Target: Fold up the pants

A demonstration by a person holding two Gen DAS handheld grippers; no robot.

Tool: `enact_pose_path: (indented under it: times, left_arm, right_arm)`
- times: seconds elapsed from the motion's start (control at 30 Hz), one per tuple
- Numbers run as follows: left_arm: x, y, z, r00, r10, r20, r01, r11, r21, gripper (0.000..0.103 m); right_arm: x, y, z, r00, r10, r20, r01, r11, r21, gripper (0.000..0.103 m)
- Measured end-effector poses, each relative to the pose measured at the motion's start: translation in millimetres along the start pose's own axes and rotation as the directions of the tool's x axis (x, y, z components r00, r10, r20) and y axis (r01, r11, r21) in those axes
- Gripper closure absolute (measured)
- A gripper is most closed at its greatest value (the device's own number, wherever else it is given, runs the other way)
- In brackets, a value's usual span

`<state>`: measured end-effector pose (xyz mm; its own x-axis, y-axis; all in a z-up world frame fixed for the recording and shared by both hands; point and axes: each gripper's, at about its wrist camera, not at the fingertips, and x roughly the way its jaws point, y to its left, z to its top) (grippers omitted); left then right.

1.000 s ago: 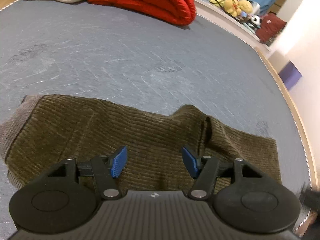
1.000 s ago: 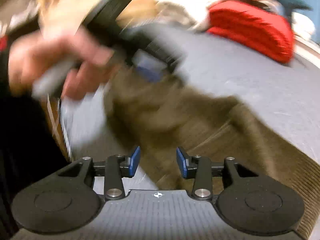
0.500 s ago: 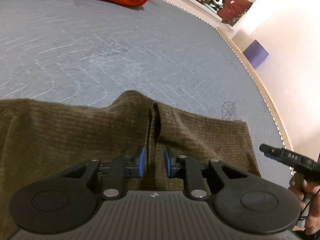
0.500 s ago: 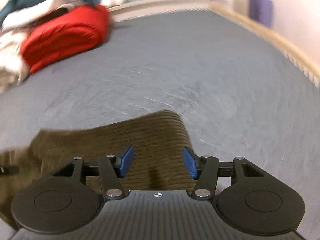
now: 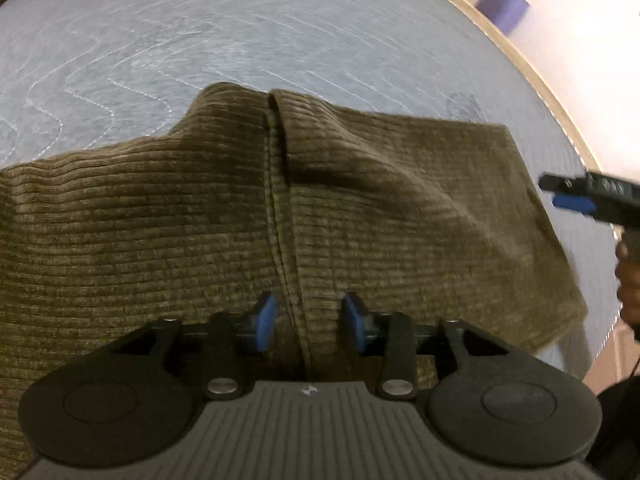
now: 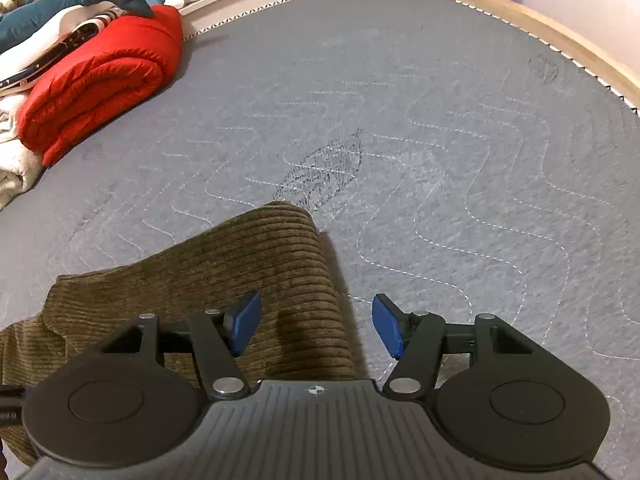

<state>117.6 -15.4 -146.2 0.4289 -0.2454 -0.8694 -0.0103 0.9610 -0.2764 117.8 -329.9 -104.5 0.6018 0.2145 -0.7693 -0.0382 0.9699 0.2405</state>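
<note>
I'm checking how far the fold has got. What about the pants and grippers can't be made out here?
- Left wrist view: the pants run off the left edge; the left gripper, jaws opening astride the seam, hides the near part.
- Same view: the right gripper is blurred and cut by the edge.
- Right wrist view: the right gripper's body hides the pants' near edge.

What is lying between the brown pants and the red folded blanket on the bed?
Only bare grey quilted mattress. The right wrist view shows the pants near the camera and the red blanket farther away, with nothing between them.
</note>
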Motion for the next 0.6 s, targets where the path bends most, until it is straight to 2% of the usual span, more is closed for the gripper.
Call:
enact_pose_path:
  times: [0.03,0.07,0.1,0.23,0.3,0.33,0.37,0.4,0.43,0.47,0.5,0.53,0.6]
  left_arm:
    - [-4,-2,-2,1.000,-0.002,0.009,0.002,1.000,0.018,0.090]
    - [-11,-6,-2,0.999,0.029,0.035,-0.031,0.999,0.044,0.096]
    - [-19,-9,-2,0.997,0.043,0.061,-0.047,0.997,0.065,0.097]
    - [-63,-16,-7,0.985,-0.035,0.166,0.020,0.996,0.093,0.097]
    - [-58,-12,-13,0.992,-0.015,0.121,0.004,0.996,0.091,0.096]
    - [-49,-10,-17,0.998,-0.001,0.071,-0.005,0.996,0.094,0.097]
    - [-39,-8,-19,0.999,0.030,0.026,-0.033,0.994,0.102,0.097]
    - [-36,-6,-21,0.998,0.066,0.018,-0.067,0.992,0.105,0.096]
    - [-37,-4,-21,0.994,0.104,0.037,-0.108,0.989,0.101,0.094]
    - [-40,-2,-18,0.993,0.103,0.056,-0.108,0.990,0.087,0.089]
    - [-44,1,-15,0.994,0.083,0.078,-0.087,0.994,0.060,0.073]
    - [-51,6,-9,0.992,0.046,0.115,-0.047,0.999,0.010,0.051]
    - [-56,10,-3,0.985,0.011,0.171,-0.004,0.999,-0.039,0.040]
  right_arm:
    - [2,0,0,1.000,-0.002,-0.002,0.002,1.000,-0.002,0.037]
    - [3,1,1,1.000,-0.004,-0.005,0.004,1.000,-0.005,0.037]
    - [4,2,0,1.000,-0.005,-0.008,0.005,1.000,-0.006,0.037]
    - [6,2,-2,1.000,-0.007,-0.014,0.007,1.000,-0.006,0.035]
    - [6,1,-4,1.000,-0.011,-0.015,0.011,1.000,-0.009,0.034]
    - [6,1,-5,1.000,-0.014,-0.016,0.014,1.000,-0.011,0.034]
    - [6,1,-6,1.000,-0.016,-0.019,0.016,1.000,-0.013,0.034]
    - [6,1,-7,1.000,-0.017,-0.024,0.017,1.000,-0.015,0.033]
    - [7,1,-8,0.999,-0.018,-0.027,0.017,1.000,-0.017,0.032]
    - [7,2,-9,0.999,-0.020,-0.032,0.020,1.000,-0.020,0.031]
    - [7,2,-10,0.999,-0.024,-0.034,0.024,0.999,-0.022,0.031]
    - [7,3,-11,0.999,-0.027,-0.035,0.026,0.999,-0.024,0.030]
    - [6,4,-12,0.999,-0.026,-0.036,0.025,0.999,-0.030,0.030]
